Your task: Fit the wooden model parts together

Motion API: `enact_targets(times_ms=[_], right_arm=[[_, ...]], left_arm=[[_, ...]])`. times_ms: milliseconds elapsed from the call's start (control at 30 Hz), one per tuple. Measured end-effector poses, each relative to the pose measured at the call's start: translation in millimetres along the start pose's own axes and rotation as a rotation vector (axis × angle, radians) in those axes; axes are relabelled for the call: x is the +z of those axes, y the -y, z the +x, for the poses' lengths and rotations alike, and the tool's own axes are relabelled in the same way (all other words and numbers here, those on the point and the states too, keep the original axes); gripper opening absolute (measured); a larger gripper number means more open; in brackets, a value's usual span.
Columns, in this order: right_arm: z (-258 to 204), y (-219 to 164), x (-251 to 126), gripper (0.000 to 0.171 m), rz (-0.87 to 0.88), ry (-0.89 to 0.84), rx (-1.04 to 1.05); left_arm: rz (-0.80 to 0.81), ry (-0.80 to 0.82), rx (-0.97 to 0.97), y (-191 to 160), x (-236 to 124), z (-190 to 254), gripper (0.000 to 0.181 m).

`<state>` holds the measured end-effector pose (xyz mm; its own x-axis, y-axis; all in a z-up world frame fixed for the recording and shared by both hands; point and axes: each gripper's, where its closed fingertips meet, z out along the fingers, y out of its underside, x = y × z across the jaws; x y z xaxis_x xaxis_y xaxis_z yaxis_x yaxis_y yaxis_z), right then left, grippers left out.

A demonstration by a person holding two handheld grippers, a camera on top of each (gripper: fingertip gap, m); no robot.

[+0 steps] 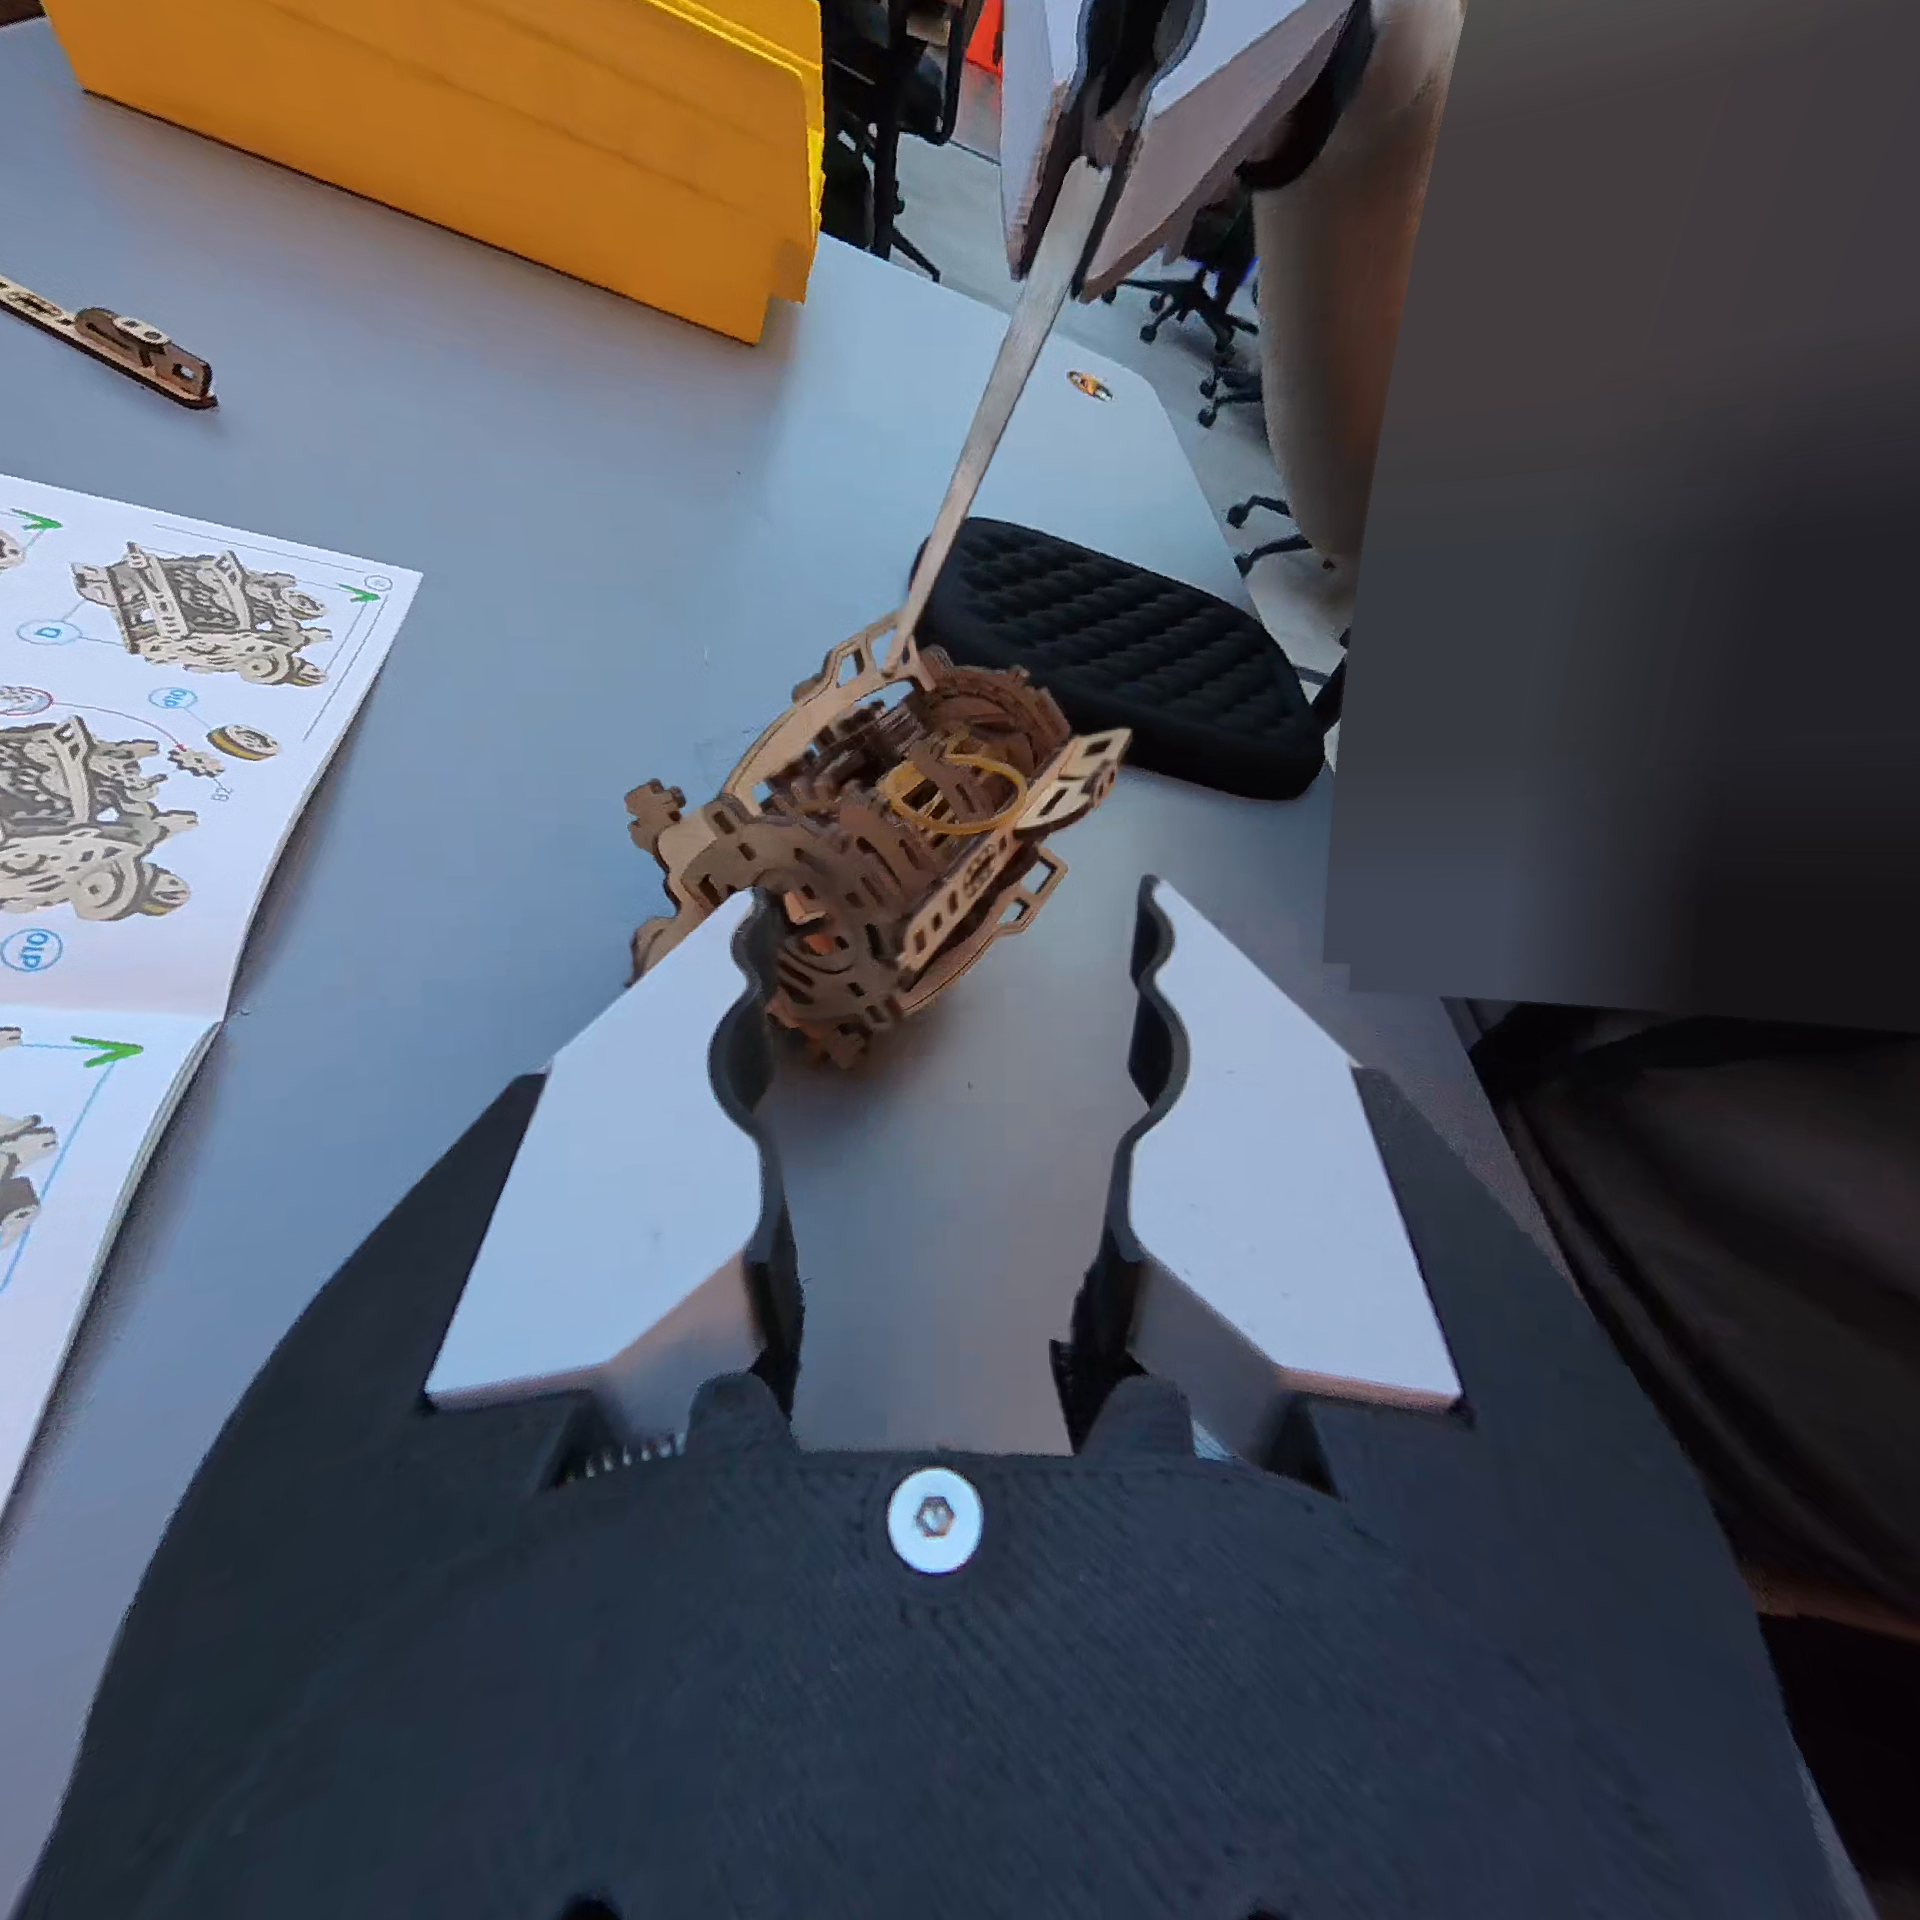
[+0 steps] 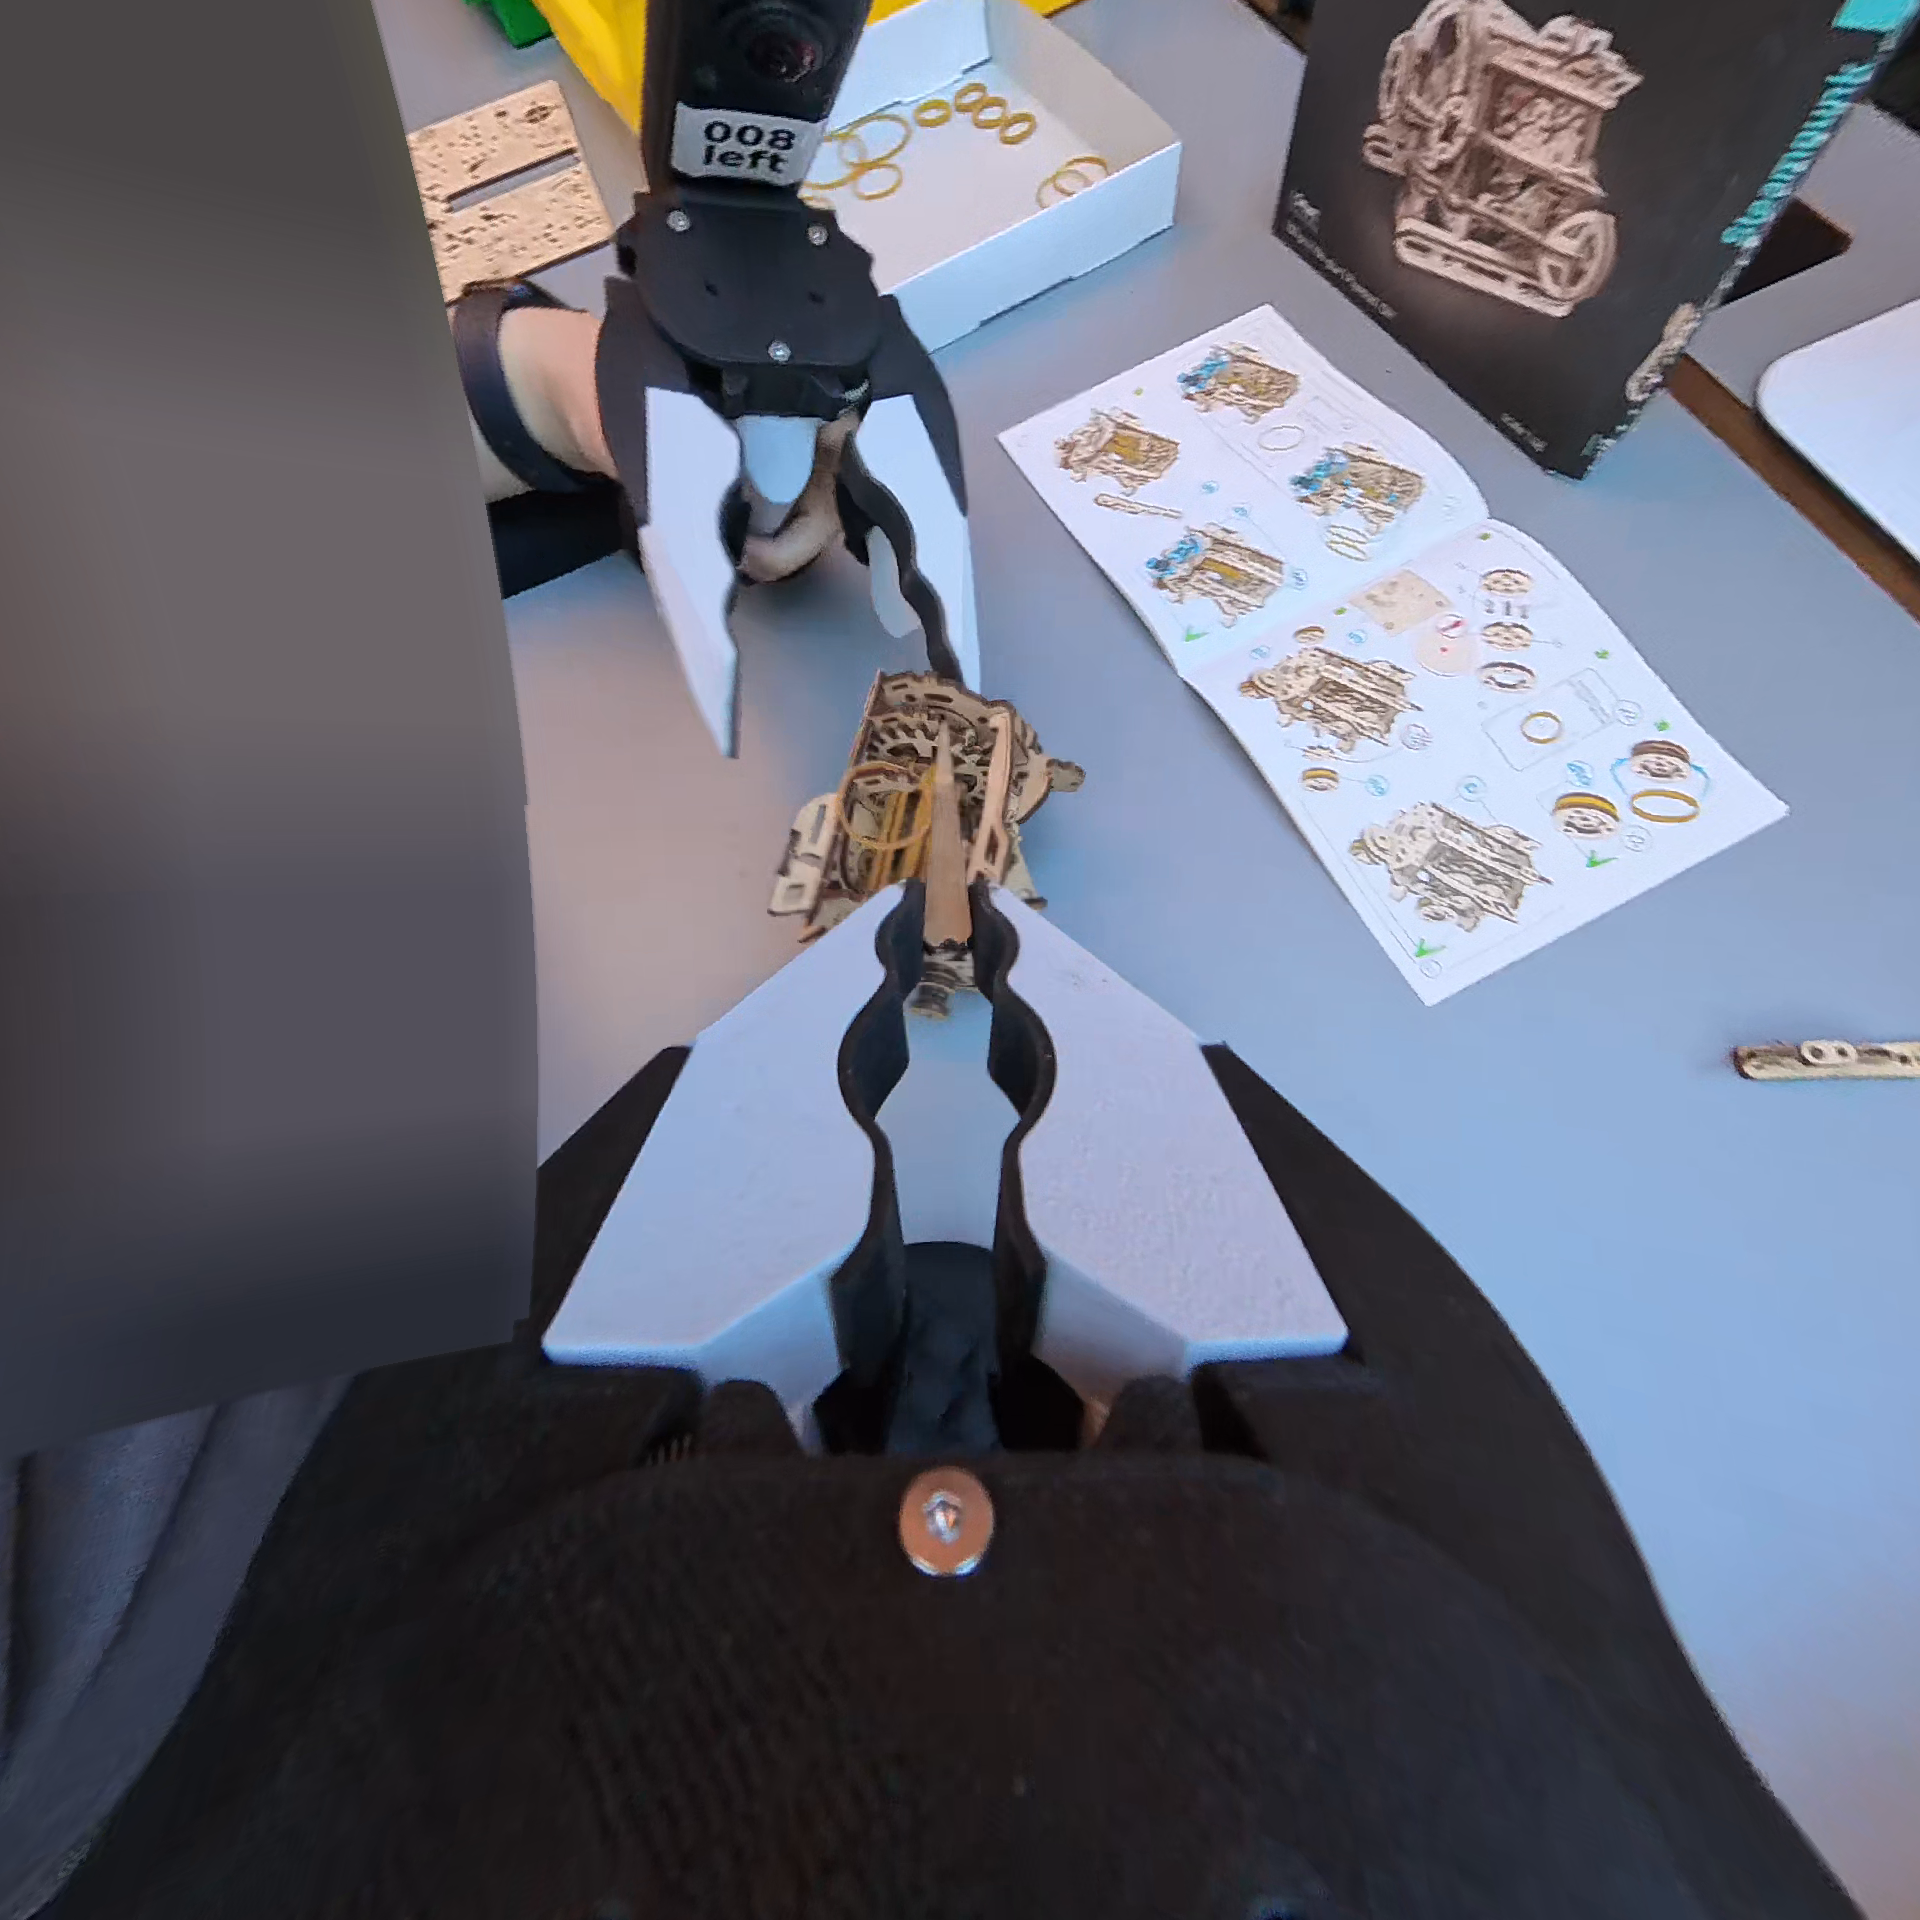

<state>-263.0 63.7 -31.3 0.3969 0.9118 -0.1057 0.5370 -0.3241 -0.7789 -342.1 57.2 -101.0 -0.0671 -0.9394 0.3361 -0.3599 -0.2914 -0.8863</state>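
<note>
Surface: grey table (image 1: 499, 582) carrying all the kit parts, with office chairs on the floor beyond its far edge.
Wooden model: my half-built wooden model (image 1: 883, 831) lies tipped on its side on the table, a yellow rubber band (image 1: 961, 795) looped over its gears.
Left hand-held gripper: my left hand-held gripper (image 1: 940, 966) stands wide open with nothing in it; one fingertip sits right against the model's lower side, the other is clear of it.
Right hand-held gripper: my right hand-held gripper (image 2: 943, 925) is closed on a thin stick-like tool (image 2: 948, 842), which looks wooden from my right wrist view and pale grey from the left.
Tool tip: it reaches down onto the model's upper frame, touching its edge.
Booklet: open instruction booklet (image 2: 1392, 644) lies near the model, on the side away from my body.
Loose strip: a small wooden strip (image 2: 1829, 1060) lies well apart from the model, past the booklet.
White tray: a shallow white tray (image 2: 1039, 218) with spare rubber bands sits beyond the model.
Box: the dark kit box (image 2: 1538, 208) stands beyond the booklet.
Yellow bin: a yellow bin (image 1: 499, 135) sits far from the model at the table's back.
Black pad: a black textured pad (image 1: 1122, 665) lies just behind the model.
</note>
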Motion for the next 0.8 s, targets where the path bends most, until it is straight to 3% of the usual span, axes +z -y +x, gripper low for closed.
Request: enact_targets(times_ms=[33,167,267,400,533,800], right_arm=[[-1,2,1,0.007,-0.021,0.028,0.001],[-4,14,4,0.007,-0.197,0.152,-0.002],[-8,25,6,0.007,-0.355,0.232,0.006],[-10,29,16,0.008,-0.470,0.198,-0.047],[-10,33,11,0.007,-0.428,0.140,-0.050],[-12,4,5,0.007,-0.419,0.076,0.050]], left_arm=[[-0.009,0.005,0.020,-1,-3,-2,0.065],[-0.001,-0.054,0.082,14,-8,-13,0.092],[-0.084,-0.133,0.119,10,3,-14,0.105],[-0.050,-0.141,0.172,9,17,-16,0.094],[-0.058,-0.180,0.190,6,22,-8,0.087],[-0.058,-0.172,0.214,5,27,-6,0.063]])
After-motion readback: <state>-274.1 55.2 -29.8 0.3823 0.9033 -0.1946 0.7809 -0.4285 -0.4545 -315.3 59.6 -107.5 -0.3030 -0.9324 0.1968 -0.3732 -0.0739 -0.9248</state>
